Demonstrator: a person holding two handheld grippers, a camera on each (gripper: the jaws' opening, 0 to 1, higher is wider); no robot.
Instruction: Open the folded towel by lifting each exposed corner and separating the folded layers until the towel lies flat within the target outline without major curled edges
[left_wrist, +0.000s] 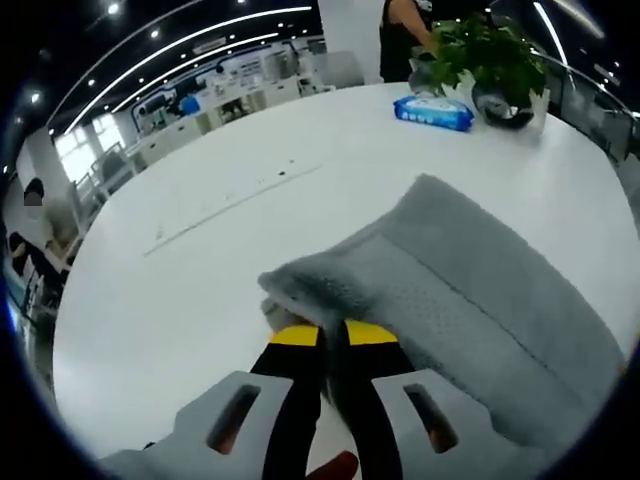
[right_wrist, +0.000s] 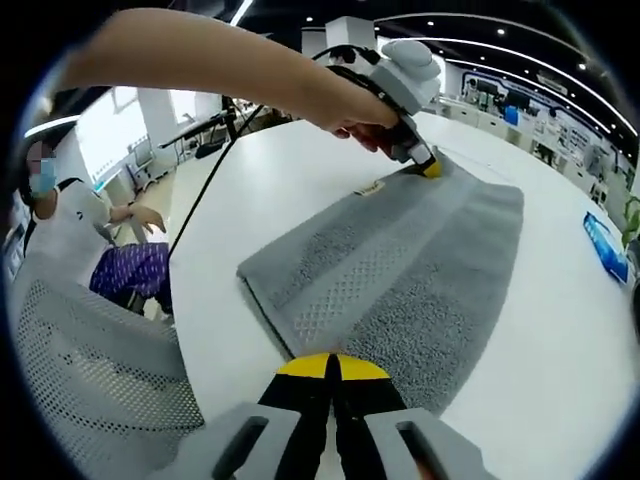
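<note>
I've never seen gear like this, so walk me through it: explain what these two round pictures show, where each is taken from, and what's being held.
No robot here: a person holds a two-jaw tool in each hand, and a fisheye camera rides on each. The left gripper view looks along the left gripper, whose yellow-tipped jaws are shut on a corner of the grey towel. The right gripper view looks along the right gripper, shut at the opposite towel edge, and also catches the person's hand with the other tool. The towel lies folded on a white table. Farther off sit a blue packet and a potted plant.

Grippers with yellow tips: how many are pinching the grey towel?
2. The left gripper pinches one corner of the towel. The right gripper pinches the opposite end, near the table edge.
</note>
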